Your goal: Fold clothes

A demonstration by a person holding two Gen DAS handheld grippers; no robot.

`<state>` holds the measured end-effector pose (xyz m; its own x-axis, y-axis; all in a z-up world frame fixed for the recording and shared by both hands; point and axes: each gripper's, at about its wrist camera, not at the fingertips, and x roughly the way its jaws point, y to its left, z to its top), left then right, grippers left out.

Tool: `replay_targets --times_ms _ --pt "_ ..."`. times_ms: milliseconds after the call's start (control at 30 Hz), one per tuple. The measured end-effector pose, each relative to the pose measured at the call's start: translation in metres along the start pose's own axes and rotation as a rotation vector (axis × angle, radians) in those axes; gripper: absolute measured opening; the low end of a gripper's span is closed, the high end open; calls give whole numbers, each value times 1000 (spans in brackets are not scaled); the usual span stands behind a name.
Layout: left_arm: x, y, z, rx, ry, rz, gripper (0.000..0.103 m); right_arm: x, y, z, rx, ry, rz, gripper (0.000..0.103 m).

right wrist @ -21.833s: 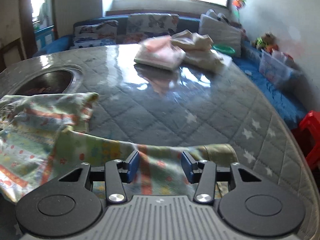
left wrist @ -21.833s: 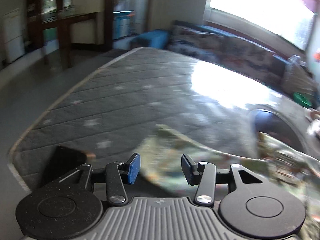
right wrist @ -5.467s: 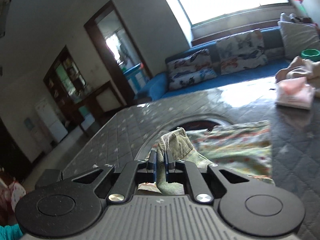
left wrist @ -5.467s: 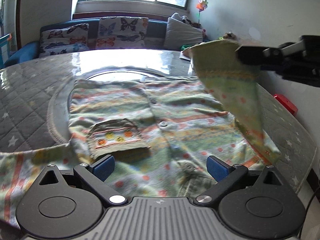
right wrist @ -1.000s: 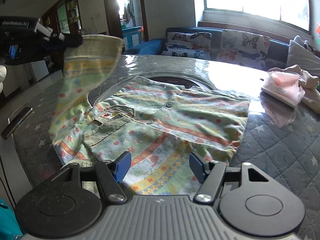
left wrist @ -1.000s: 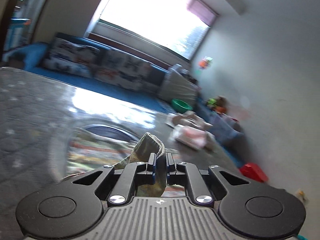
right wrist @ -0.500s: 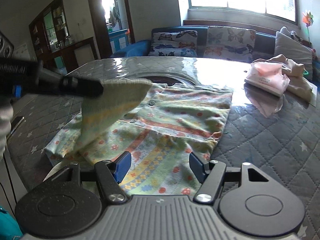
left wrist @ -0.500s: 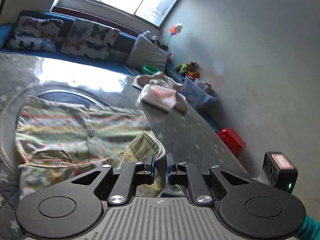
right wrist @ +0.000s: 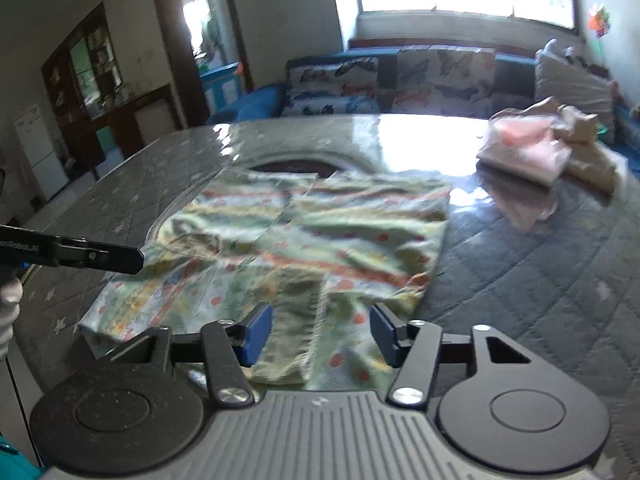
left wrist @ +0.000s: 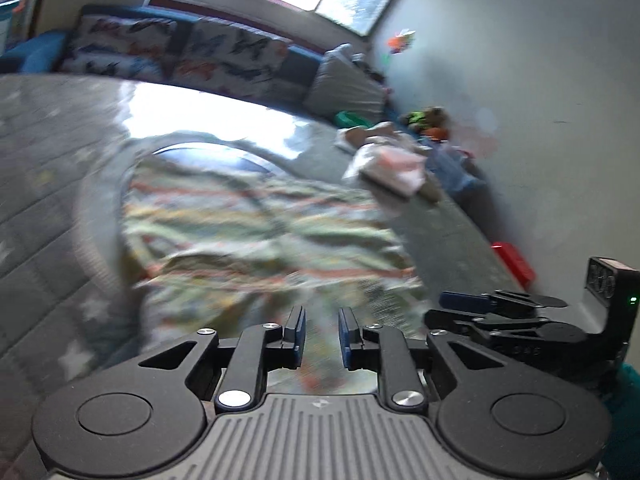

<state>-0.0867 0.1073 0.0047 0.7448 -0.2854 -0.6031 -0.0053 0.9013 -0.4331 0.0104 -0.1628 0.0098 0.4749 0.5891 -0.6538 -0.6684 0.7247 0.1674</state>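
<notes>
Both cameras ride just behind their claws, tilted down, close over the shirt (left wrist: 256, 240) on the table (right wrist: 540, 272). The left one faces the right wall; the right one faces the window. Both catch the shirt and sofa (right wrist: 400, 76).

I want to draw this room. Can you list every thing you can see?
shirt: one, green with orange stripes and dots, spread flat on the table
table: one, grey quilted cover with stars
folded clothes: one pile, pink and cream, far right of the table
sofa: one, blue, butterfly cushions, under the window
red stool: one, on the floor by the wall
left gripper: black, blue pads, jaws opening, nothing between them
right gripper: black, jaws closing over the shirt's near edge, not gripping
</notes>
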Motion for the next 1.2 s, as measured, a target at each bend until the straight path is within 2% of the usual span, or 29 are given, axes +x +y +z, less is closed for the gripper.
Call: replay_targets --times_ms 100,333,600,667,767,900,967,1067,1100,1167,1200 --pt "-3 15 -5 -16 13 45 21 15 7 -2 -17 43 29 47" --pt "-2 46 -16 -51 45 125 21 28 14 -7 -31 96 37 38" --pt "-12 50 -8 -48 17 127 24 29 16 -6 -41 117 29 29" --pt "-13 47 -3 -40 3 120 28 28 17 -5 -45 114 18 18" --pt "-6 40 6 -12 -2 106 32 25 18 -2 -44 111 -3 10" --pt "7 35 15 30 5 109 33 19 20 -1 -48 114 -22 10" --pt "14 37 18 37 14 115 34 19 19 -2 -44 119 -16 18" --pt "21 42 20 39 32 130 34 20 16 -7 -25 128 -12 18" --pt "23 44 20 39 38 135 34 19 17 -8 -26 129 -10 17" --pt "25 47 21 39 46 134 34 16 18 -9 -28 122 -11 3" --pt "25 49 21 39 48 130 34 12 19 -8 -28 109 -9 3"
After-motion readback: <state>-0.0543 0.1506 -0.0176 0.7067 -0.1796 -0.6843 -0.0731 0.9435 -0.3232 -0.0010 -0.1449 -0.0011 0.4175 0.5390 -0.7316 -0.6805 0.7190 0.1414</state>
